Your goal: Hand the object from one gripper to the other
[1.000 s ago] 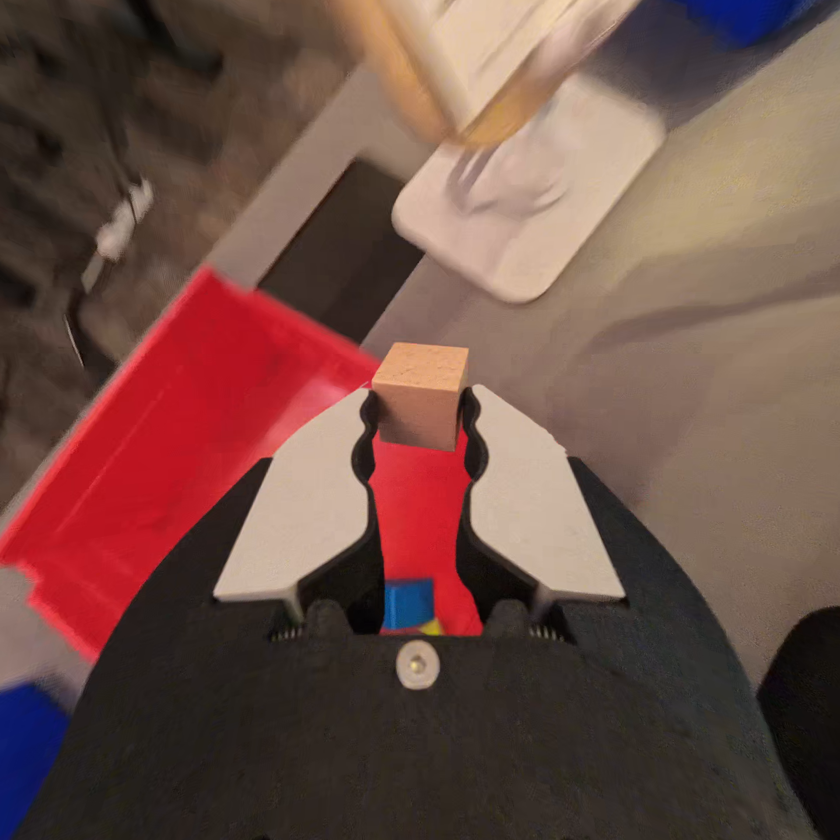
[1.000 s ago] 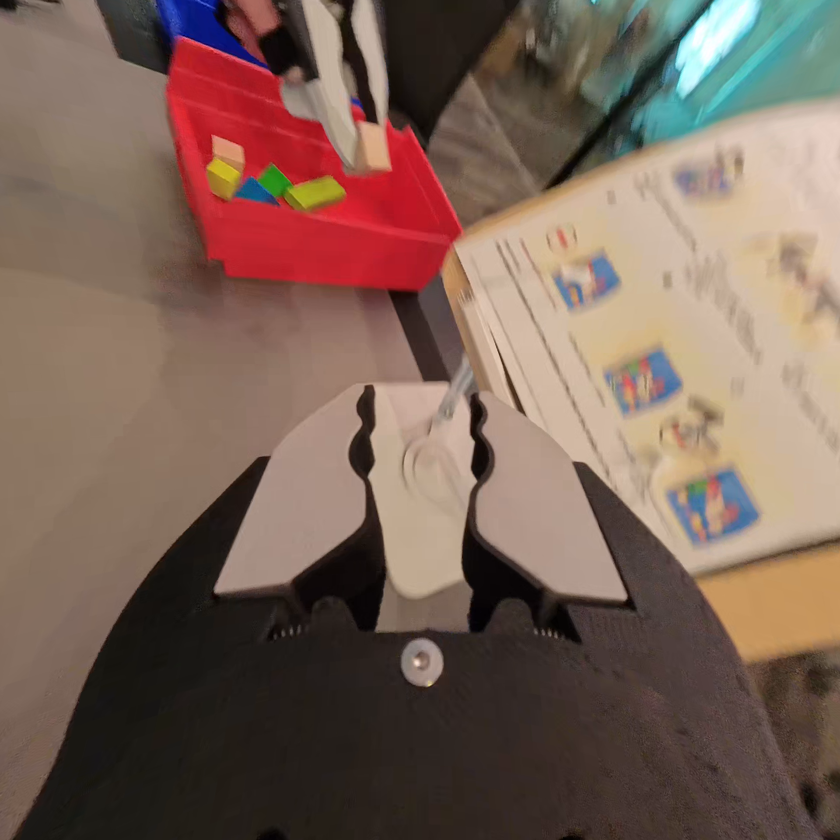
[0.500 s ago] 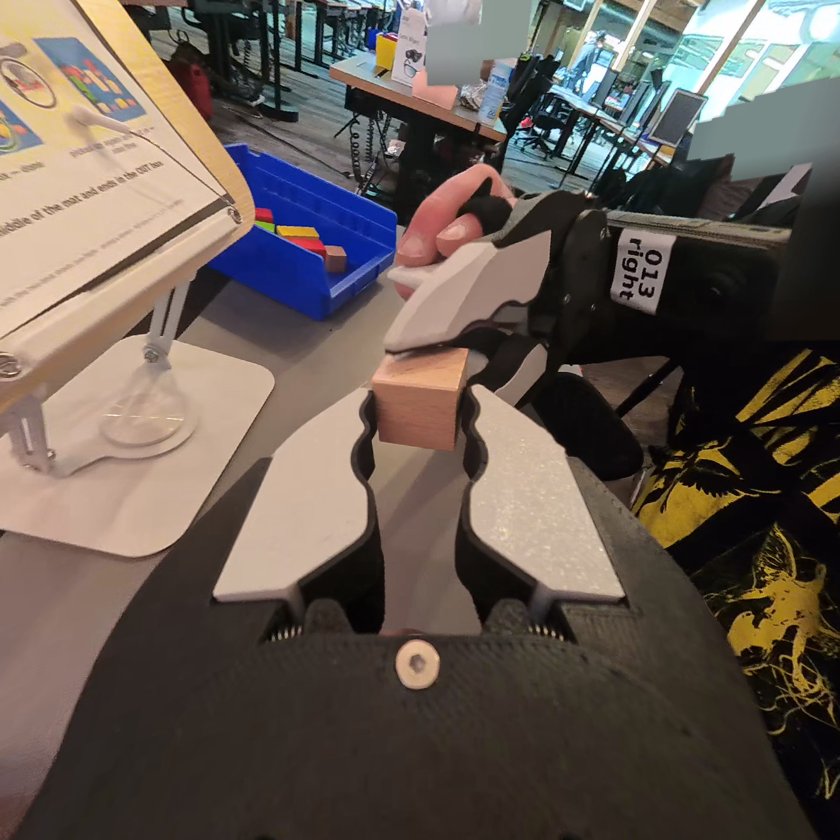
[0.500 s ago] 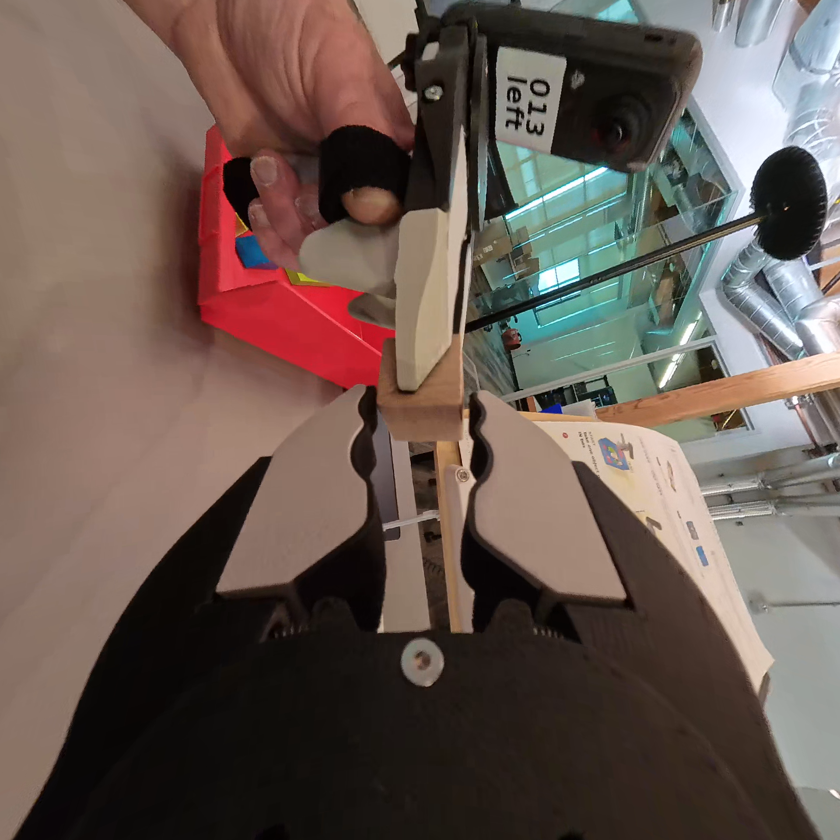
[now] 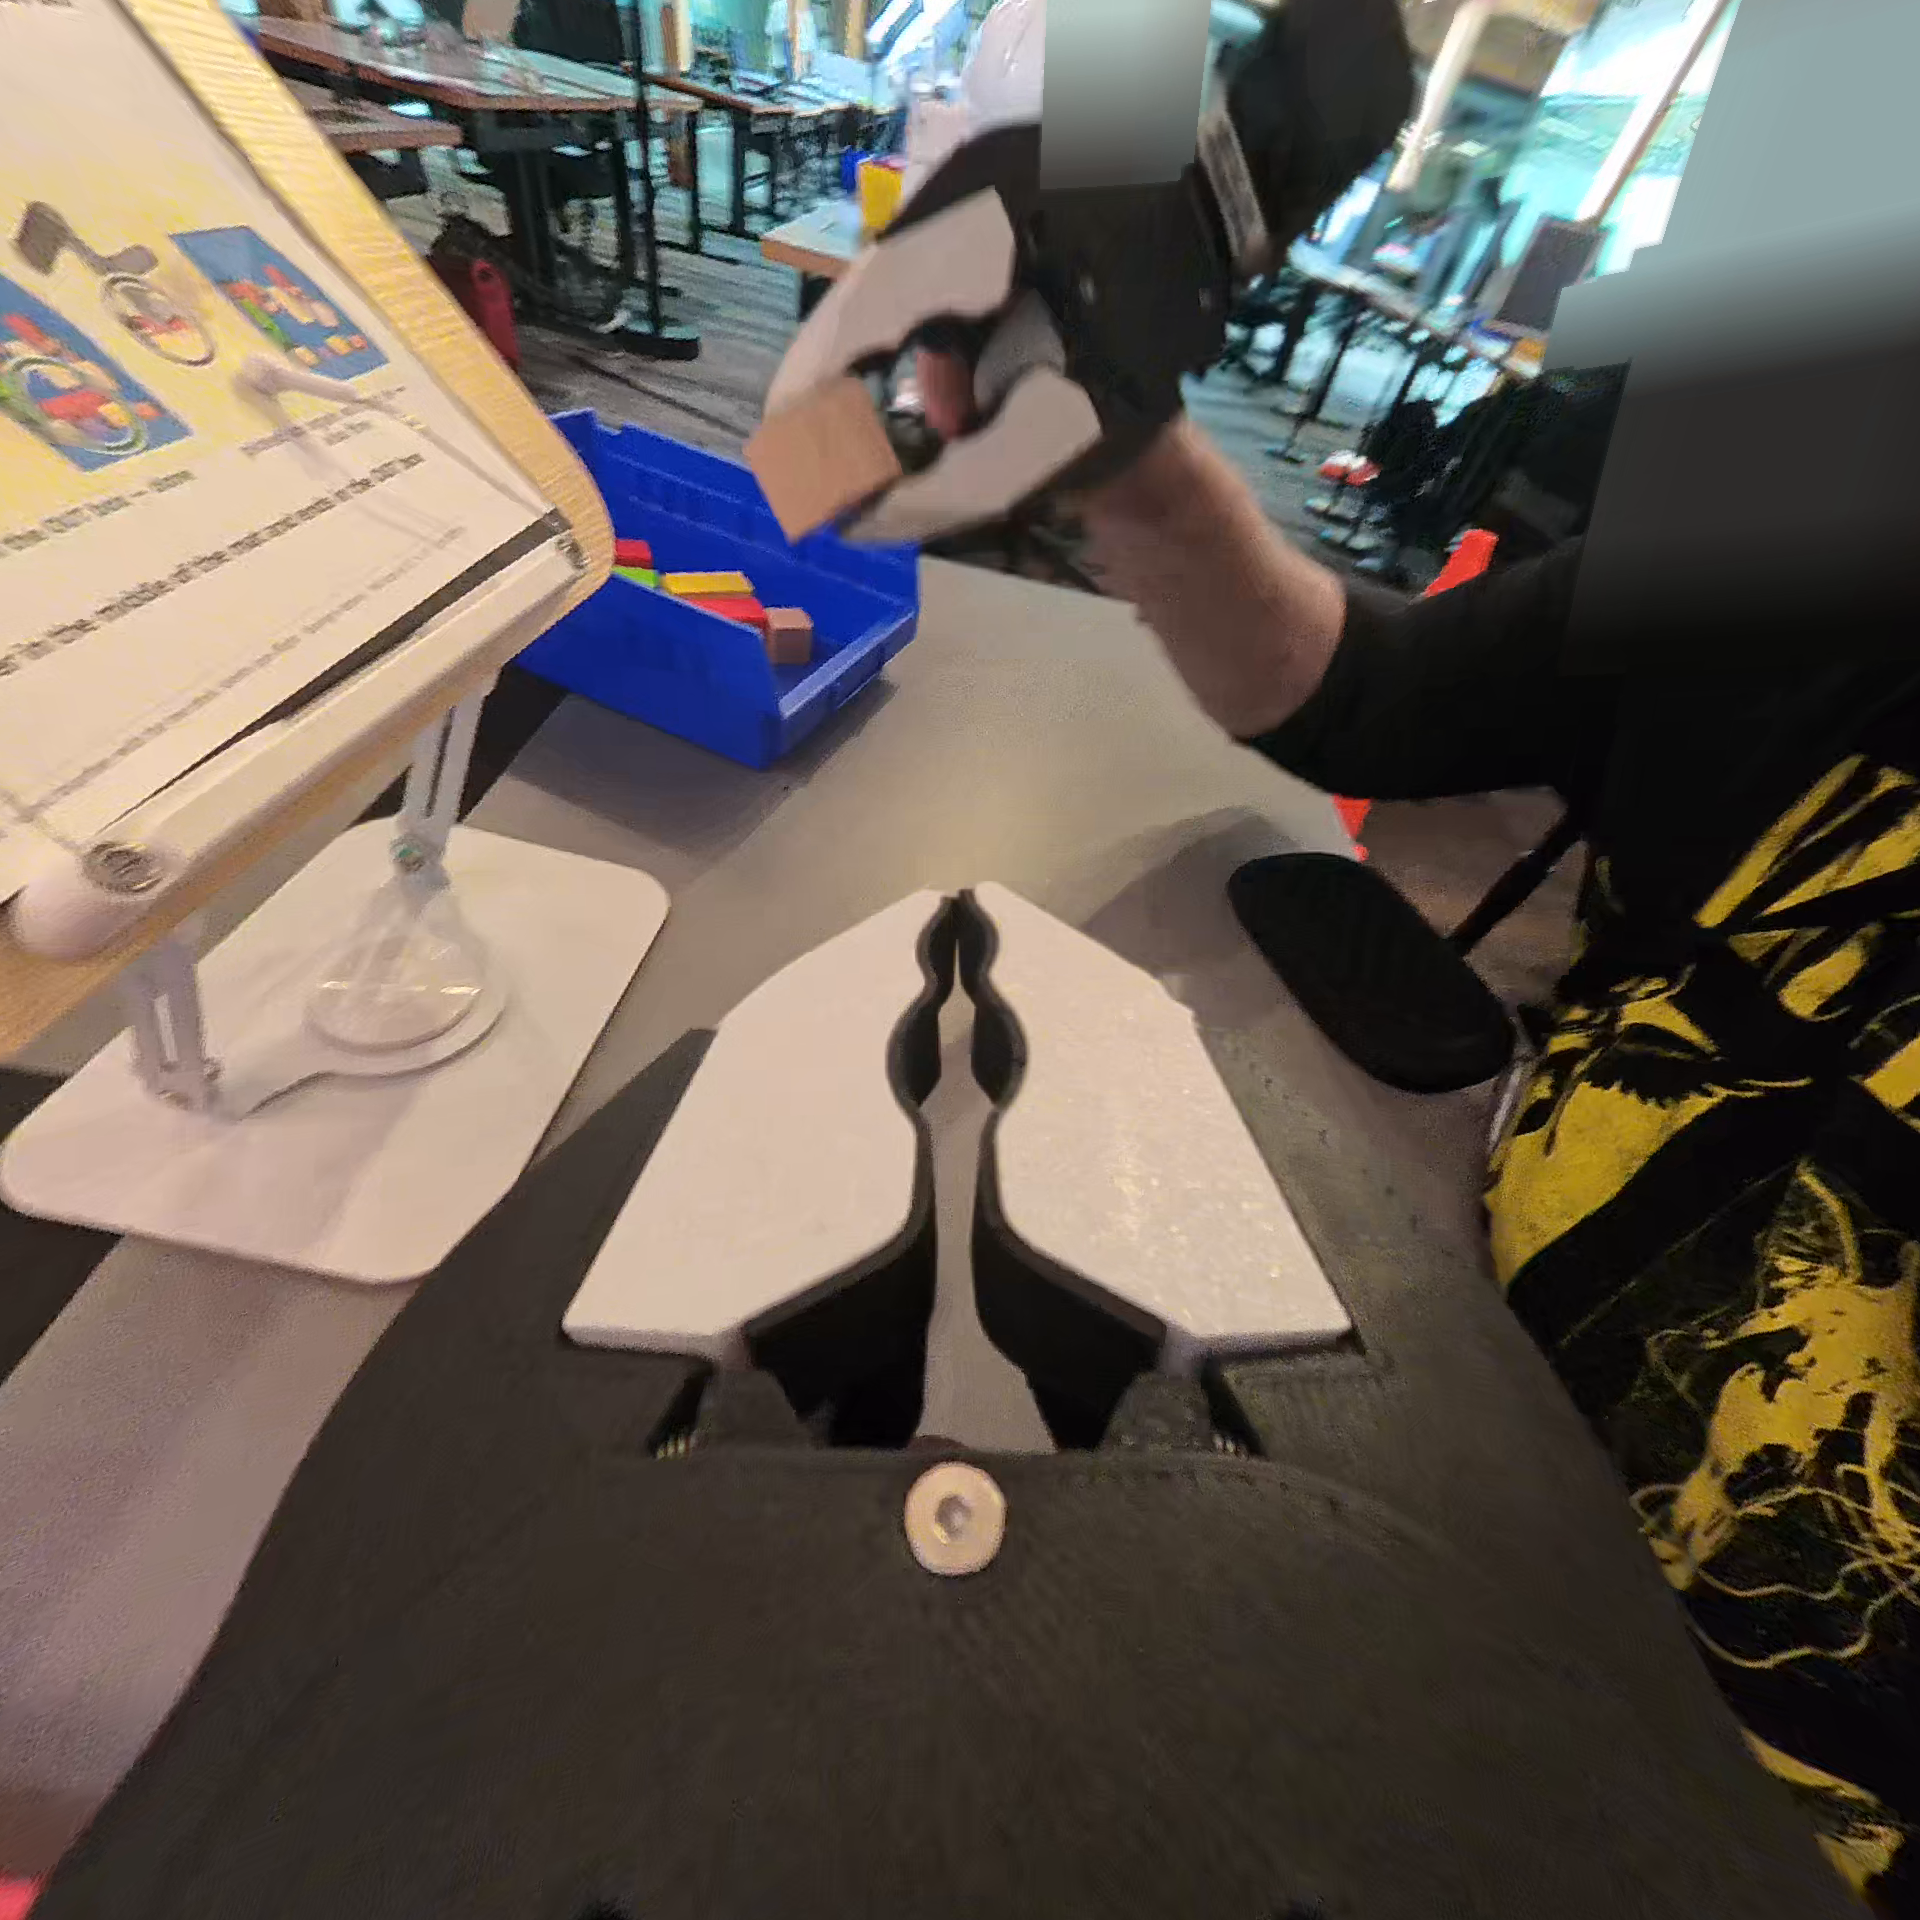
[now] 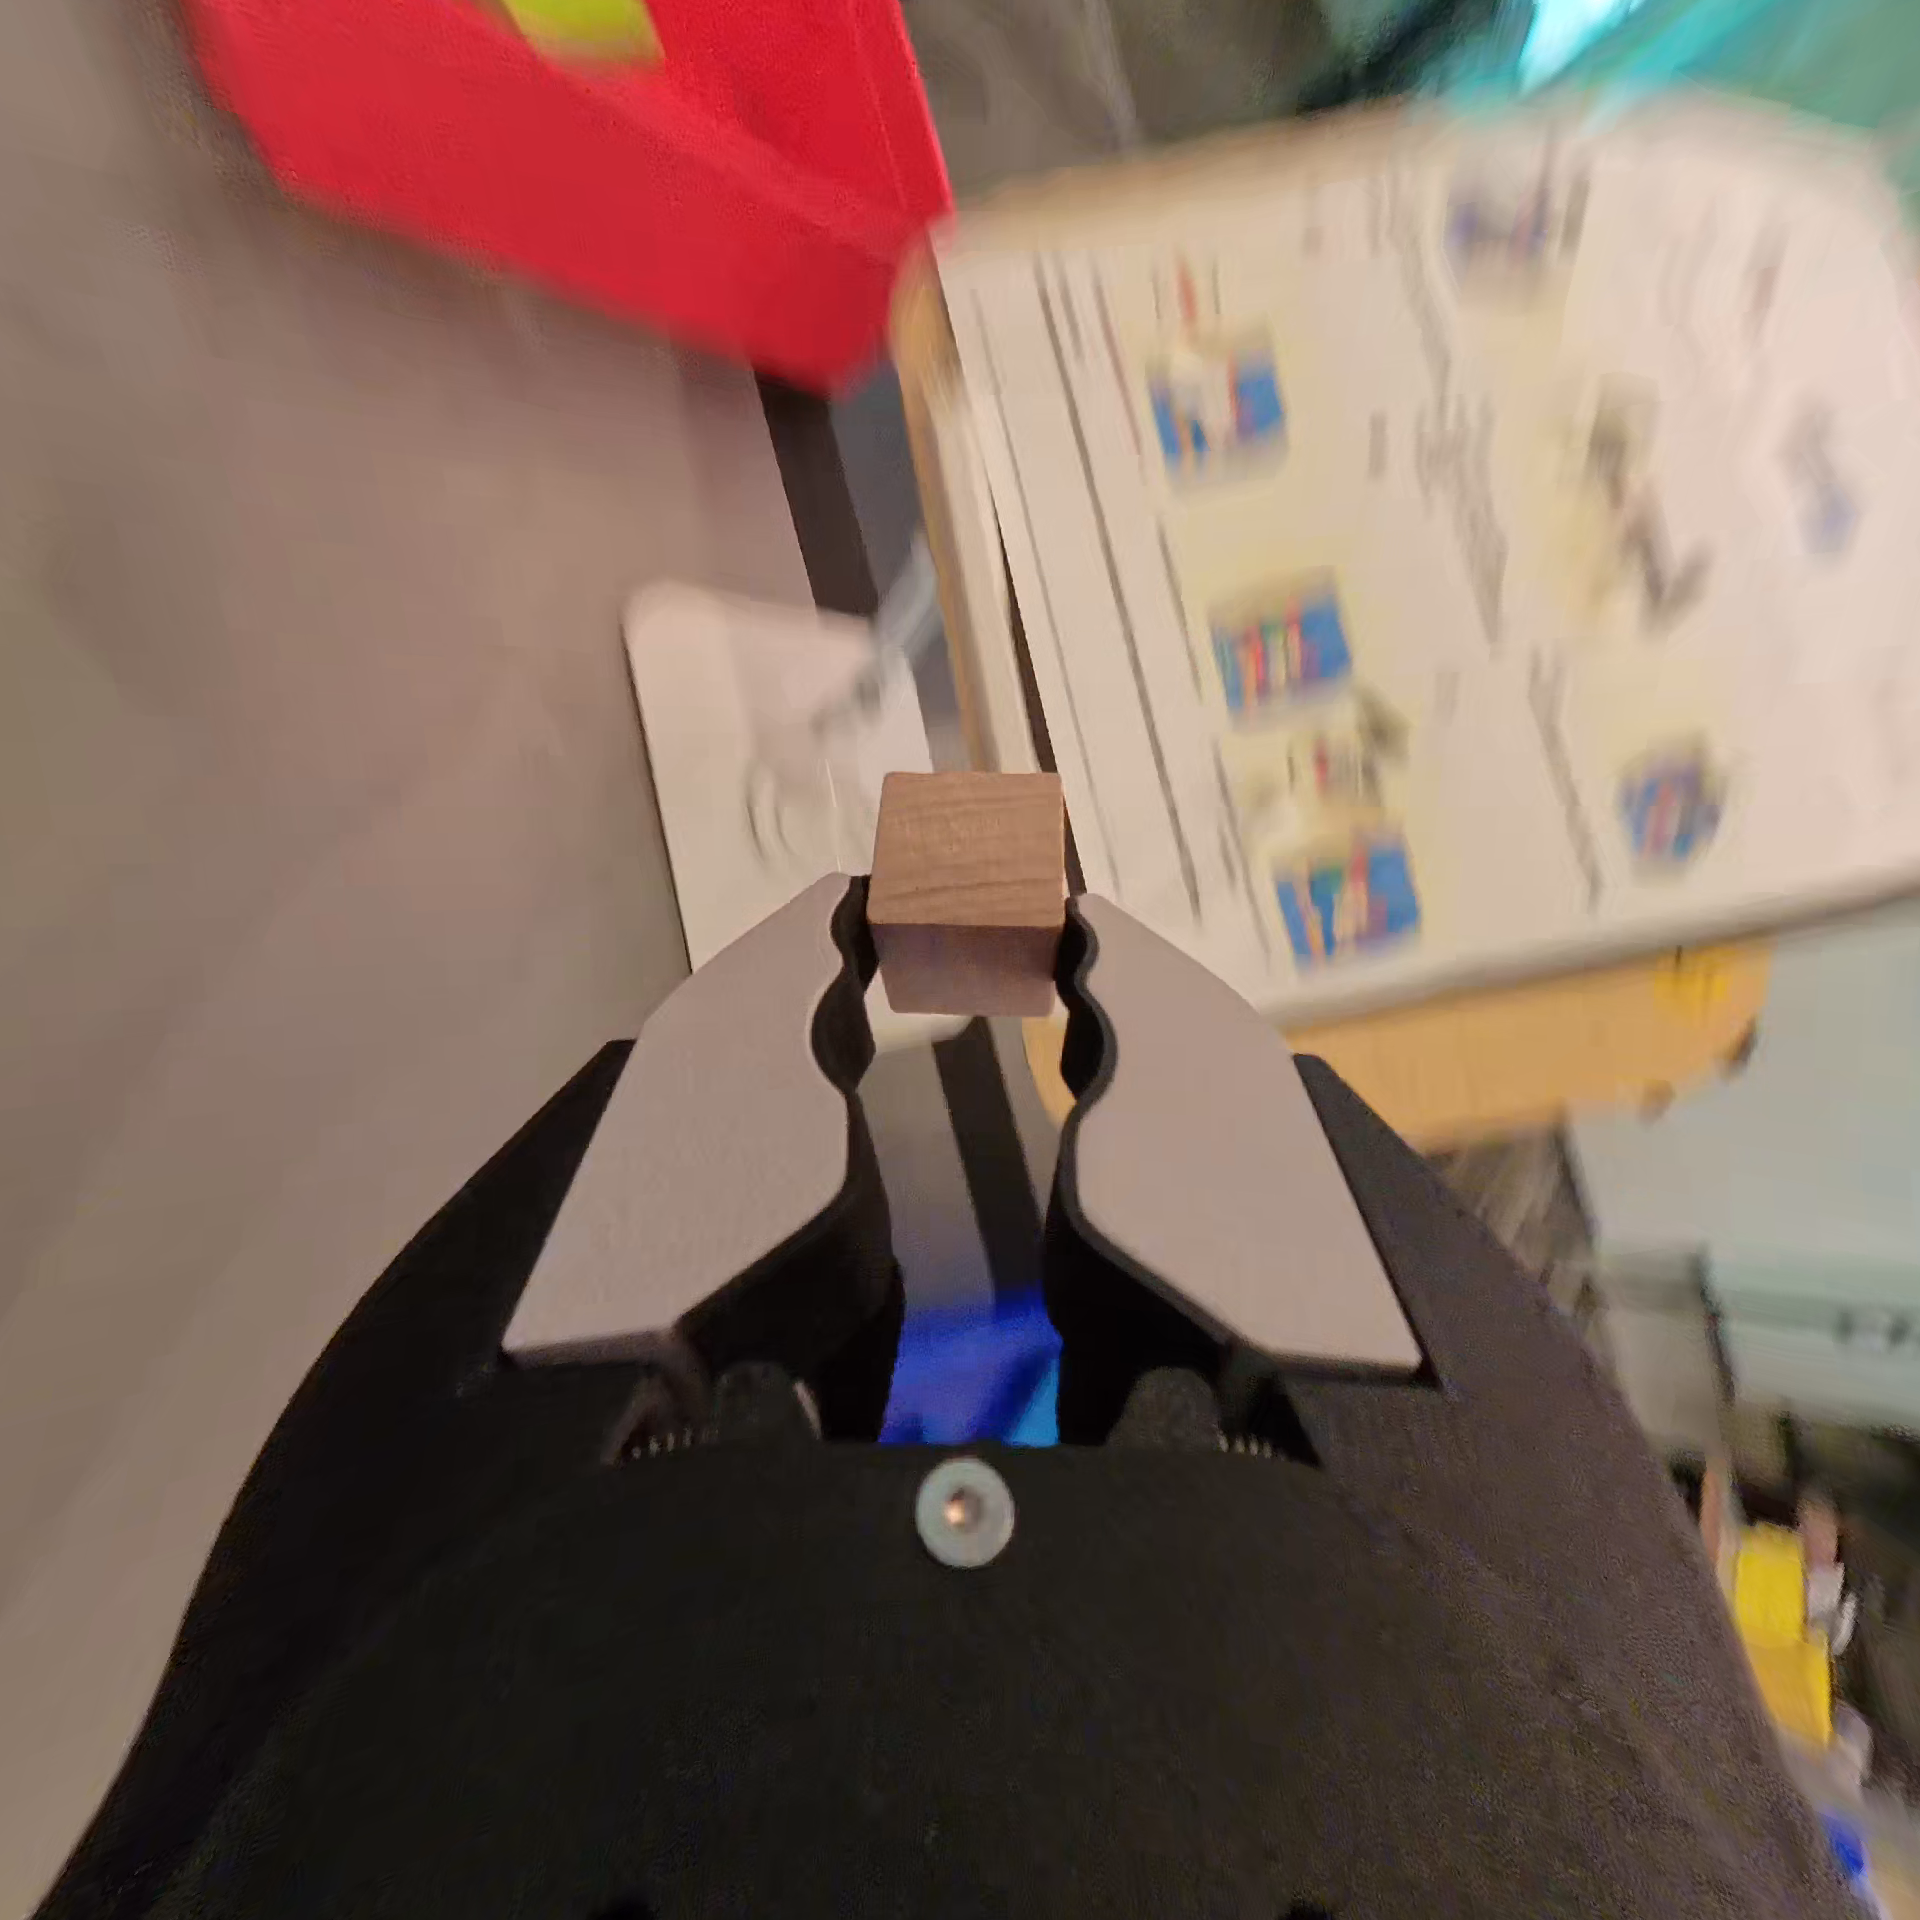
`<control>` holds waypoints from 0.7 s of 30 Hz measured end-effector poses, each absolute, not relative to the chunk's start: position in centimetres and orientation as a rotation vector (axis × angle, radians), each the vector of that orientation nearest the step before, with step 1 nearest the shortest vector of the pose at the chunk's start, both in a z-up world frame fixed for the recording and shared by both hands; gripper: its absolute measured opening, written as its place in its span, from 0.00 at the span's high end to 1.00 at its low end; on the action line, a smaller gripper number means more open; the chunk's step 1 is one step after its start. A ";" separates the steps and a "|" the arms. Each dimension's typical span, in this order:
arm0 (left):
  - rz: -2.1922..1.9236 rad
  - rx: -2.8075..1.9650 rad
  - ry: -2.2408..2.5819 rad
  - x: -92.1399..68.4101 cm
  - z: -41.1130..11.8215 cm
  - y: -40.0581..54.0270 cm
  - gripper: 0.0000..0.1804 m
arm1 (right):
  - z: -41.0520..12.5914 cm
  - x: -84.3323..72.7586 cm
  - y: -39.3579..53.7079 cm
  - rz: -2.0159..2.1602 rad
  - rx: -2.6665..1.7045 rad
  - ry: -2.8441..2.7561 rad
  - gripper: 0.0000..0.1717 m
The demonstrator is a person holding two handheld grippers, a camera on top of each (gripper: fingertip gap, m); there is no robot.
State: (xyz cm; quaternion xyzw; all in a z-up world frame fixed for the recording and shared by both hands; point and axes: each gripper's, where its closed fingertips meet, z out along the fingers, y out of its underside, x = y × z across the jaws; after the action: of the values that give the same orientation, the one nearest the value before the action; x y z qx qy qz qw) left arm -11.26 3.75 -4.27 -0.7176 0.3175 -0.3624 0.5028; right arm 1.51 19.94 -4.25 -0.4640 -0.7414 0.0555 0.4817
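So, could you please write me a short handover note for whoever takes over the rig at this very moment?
Left gripper: jaws shut with nothing between them, low over the grey table.
Right gripper: jaws closed on the wooden cube, pads pressing both its sides; it is held up in the air above the blue bin.
Other things: the blue bin holds several coloured blocks; the red bin is at the far table edge, next to the instruction board on its stand.
Done: the cube is in the right gripper alone.
Left: probably only setting the cube down, perhaps in the blue bin; the destination is not shown.
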 end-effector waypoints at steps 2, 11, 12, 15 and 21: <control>-0.802 -1.785 0.770 -11.9 -5.2 3.7 1.00 | -5.3 5.6 25.8 0.072 -1.343 -1.817 0.82; -0.696 -1.857 0.803 -11.9 -6.4 3.3 1.00 | -16.8 13.3 39.2 0.020 -2.043 -1.962 0.81; -0.690 -1.862 0.804 -11.9 -6.4 3.3 1.00 | -18.1 13.5 39.8 0.000 -2.079 -1.983 0.81; -0.669 -1.885 0.808 -12.4 -6.7 3.2 1.00 | -21.3 13.8 41.0 -0.018 -2.182 -2.032 0.81; -0.665 -1.916 0.804 -13.1 -7.8 2.9 1.00 | -24.8 14.0 42.3 -0.116 -2.279 -2.098 0.81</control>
State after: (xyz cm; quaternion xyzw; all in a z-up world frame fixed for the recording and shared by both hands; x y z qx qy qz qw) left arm -13.14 2.93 -7.75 -0.7791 0.3267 -0.2704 0.4617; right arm 14.00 42.27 -24.78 -0.7350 -0.6767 -0.0375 0.0207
